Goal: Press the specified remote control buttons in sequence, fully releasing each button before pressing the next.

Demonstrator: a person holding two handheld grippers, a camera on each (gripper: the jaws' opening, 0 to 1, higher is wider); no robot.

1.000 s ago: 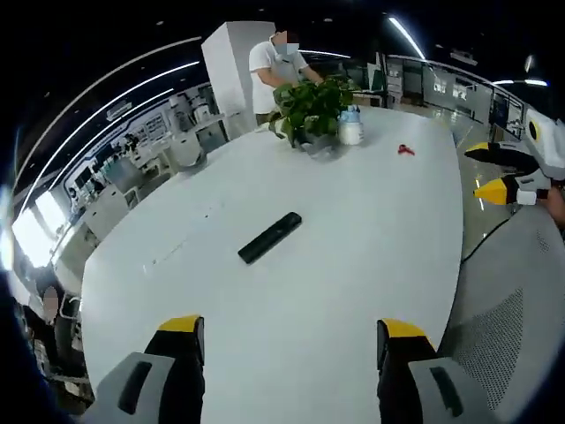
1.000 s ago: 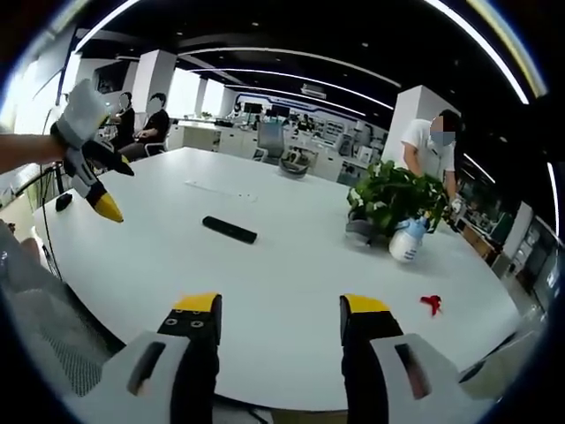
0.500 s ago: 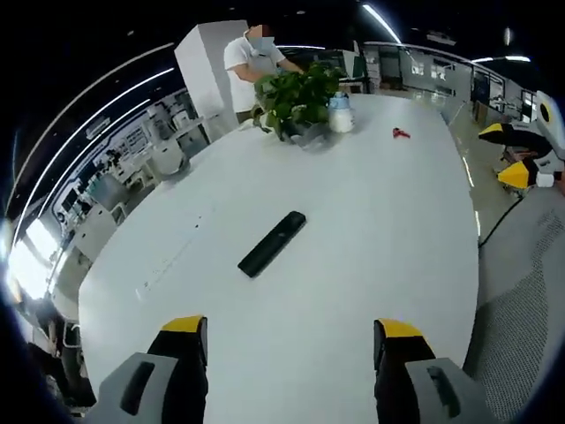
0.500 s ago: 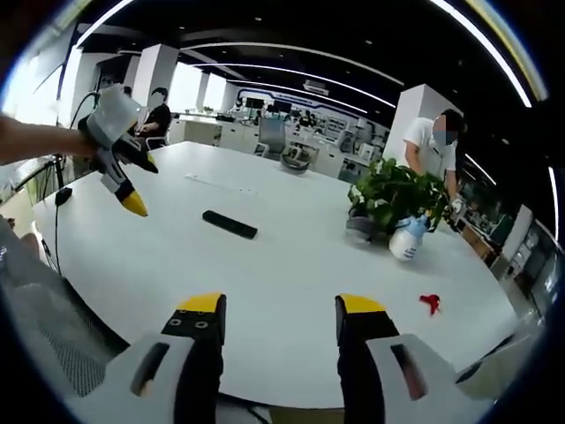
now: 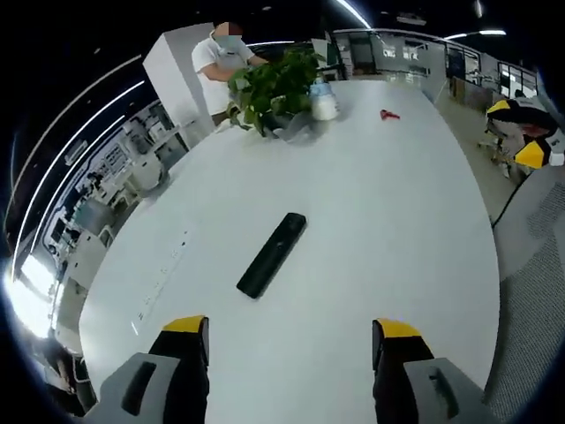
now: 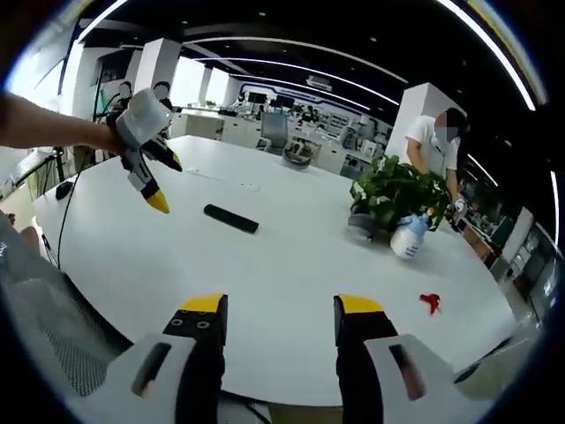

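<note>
Our left claw point(image 5: 287, 340), jaws apart and empty, hangs over the desk point(image 5: 397, 221) with the remote point(image 5: 271, 254) just ahead, long axis angled up-right, nearer than our open right claw point(image 6: 275, 322).

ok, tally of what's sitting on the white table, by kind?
remote control: 1
potted plant: 1
white spray bottle: 1
small red object: 1
Total: 4
</note>
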